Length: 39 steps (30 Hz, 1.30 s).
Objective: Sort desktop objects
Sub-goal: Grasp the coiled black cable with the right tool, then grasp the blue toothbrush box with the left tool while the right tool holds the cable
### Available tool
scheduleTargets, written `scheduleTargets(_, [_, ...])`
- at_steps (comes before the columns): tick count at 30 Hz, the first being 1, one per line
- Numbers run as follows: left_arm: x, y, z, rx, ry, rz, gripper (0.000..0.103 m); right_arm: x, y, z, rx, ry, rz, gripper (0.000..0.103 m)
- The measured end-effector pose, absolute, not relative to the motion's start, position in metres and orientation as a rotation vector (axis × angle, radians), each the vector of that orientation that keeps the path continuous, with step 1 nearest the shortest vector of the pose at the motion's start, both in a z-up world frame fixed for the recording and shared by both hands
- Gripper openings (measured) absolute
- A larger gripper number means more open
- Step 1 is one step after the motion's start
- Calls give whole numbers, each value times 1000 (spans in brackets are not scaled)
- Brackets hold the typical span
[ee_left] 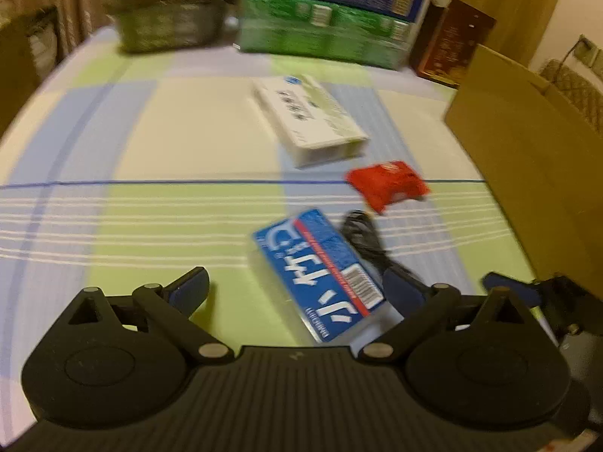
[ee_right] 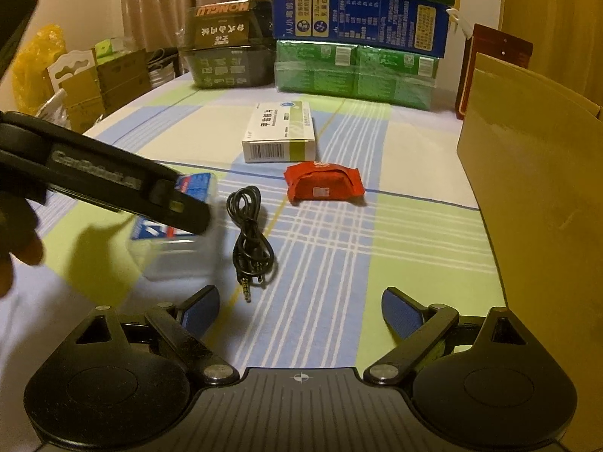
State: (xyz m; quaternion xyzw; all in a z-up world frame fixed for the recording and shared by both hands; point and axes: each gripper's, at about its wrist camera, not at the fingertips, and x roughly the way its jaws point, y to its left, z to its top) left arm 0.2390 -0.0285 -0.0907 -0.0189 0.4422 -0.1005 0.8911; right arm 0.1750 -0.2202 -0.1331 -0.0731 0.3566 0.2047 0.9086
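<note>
Sorting barely begun — four loose items lying on the checked tablecloth (ee_right: 414, 226).

Blue-labelled clear plastic box (ee_left: 320, 271) framed between spread pads of left gripper (ee_left: 297, 290), ungripped; coiled black audio cable (ee_right: 250, 237), red foil packet (ee_right: 324, 186), white-and-green cardboard carton (ee_right: 280, 132) beyond. Right gripper (ee_right: 301, 309) wide open, empty — brown cardboard box (ee_right: 535, 188) alongside, likely destination.

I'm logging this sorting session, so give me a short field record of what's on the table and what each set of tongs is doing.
surface: table under a checked pastel cloth
loose items: blue-labelled clear plastic box; coiled black audio cable; red foil packet; white and green cardboard medicine box
container: open brown cardboard carton, right edge
left tongs: open, over the blue-labelled box
right tongs: open, empty, near the cable
image quality: left wrist view blurred
</note>
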Motion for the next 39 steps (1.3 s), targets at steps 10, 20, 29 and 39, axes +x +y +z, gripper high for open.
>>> scheduleTargets(10, [239, -8, -83, -92, 881, -179, 96, 188, -207, -135, -164, 705, 500, 77])
scheduleTargets(20, [241, -20, -85, -97, 874, -211, 96, 212, -202, -131, -158, 706, 560, 21])
scheduleTargets(29, [242, -50, -95, 7, 898, -255, 83, 195, -224, -126, -110, 734, 434, 21])
scheduleTargets(39, [234, -18, -91, 22, 906, -208, 66, 189, -223, -124, -121, 719, 487, 53])
